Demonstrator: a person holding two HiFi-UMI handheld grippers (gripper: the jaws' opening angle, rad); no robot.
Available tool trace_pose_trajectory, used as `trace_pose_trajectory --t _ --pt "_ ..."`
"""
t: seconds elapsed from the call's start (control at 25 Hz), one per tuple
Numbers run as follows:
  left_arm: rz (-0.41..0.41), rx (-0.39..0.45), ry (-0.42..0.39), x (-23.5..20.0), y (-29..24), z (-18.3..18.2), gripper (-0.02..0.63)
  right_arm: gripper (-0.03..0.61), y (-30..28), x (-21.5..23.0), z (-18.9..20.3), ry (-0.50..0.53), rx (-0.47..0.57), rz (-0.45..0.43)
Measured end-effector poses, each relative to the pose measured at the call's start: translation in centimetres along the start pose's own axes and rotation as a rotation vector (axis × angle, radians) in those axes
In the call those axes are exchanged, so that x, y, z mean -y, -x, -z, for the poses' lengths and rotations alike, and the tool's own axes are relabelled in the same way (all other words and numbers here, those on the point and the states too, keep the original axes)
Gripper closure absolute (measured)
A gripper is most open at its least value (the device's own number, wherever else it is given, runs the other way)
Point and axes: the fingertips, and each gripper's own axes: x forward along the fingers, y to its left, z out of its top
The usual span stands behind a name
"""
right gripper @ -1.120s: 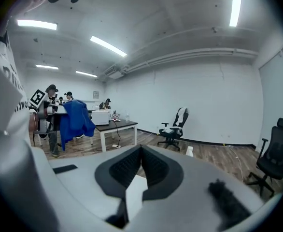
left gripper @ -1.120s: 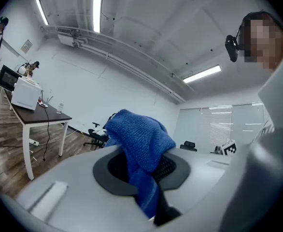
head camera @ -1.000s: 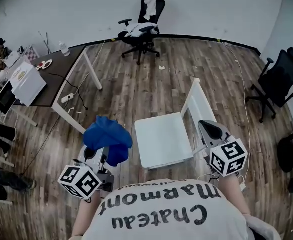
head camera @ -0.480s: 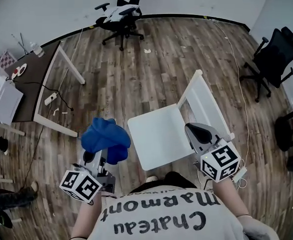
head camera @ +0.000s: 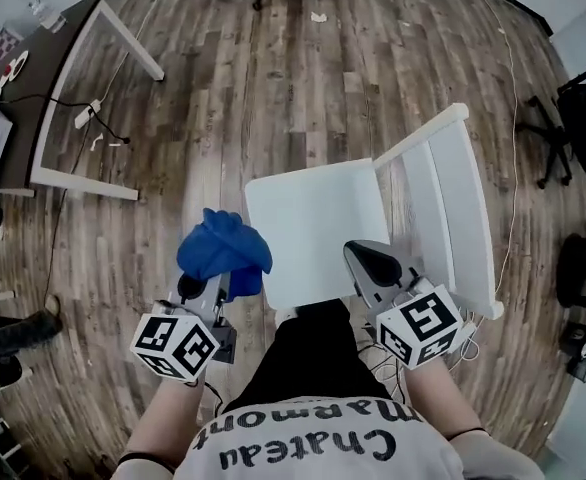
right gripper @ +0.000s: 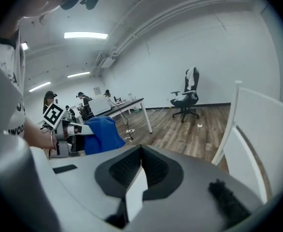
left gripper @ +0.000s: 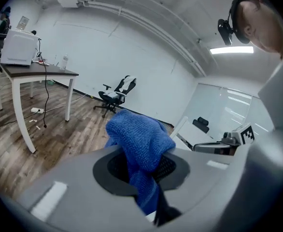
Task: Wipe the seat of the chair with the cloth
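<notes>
A white chair stands in front of me, its flat seat [head camera: 313, 230] bare and its slatted back [head camera: 451, 208] to the right. My left gripper [head camera: 205, 286] is shut on a bunched blue cloth [head camera: 223, 253], held in the air just left of the seat's front corner. In the left gripper view the cloth [left gripper: 139, 151] bulges out between the jaws. My right gripper [head camera: 361, 259] is shut with nothing in it, over the seat's front right edge. In the right gripper view its jaws [right gripper: 141, 166] are pressed together, and the chair back [right gripper: 262, 139] rises at the right.
A dark desk with white legs [head camera: 58, 88] stands at the far left with a power strip and cables on the floor [head camera: 88, 113]. Black office chairs [head camera: 585, 108] are at the right edge. Wood plank floor [head camera: 273, 78] stretches beyond the chair.
The head view has tilted down, so the chair now sits closer beneath me. Both grippers stay near the seat's front, the left still holding the cloth.
</notes>
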Motion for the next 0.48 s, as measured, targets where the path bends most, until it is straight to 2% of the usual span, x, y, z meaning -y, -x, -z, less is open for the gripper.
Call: trace_pose_trajectory --t 0.12,0.36,0.48 --pt "-0.042 -0.015 0.023 -2.0 -3.7 3.3 0.548 0.563 -2.9 1.1 3.4 0.004 -0.029 -0.056" --pt "-0.162 -0.068 -0.015 -7.1 -12.7 9.9 0.546 0.563 -6.8 2.8 10.5 -0.007 -0.079 -0.15" --pt "-0.23 -0.062 -0.019 -10.6 -17.0 12.3 0.546 0.563 -8.5 3.5 14.6 -0.023 -0.12 -0.194"
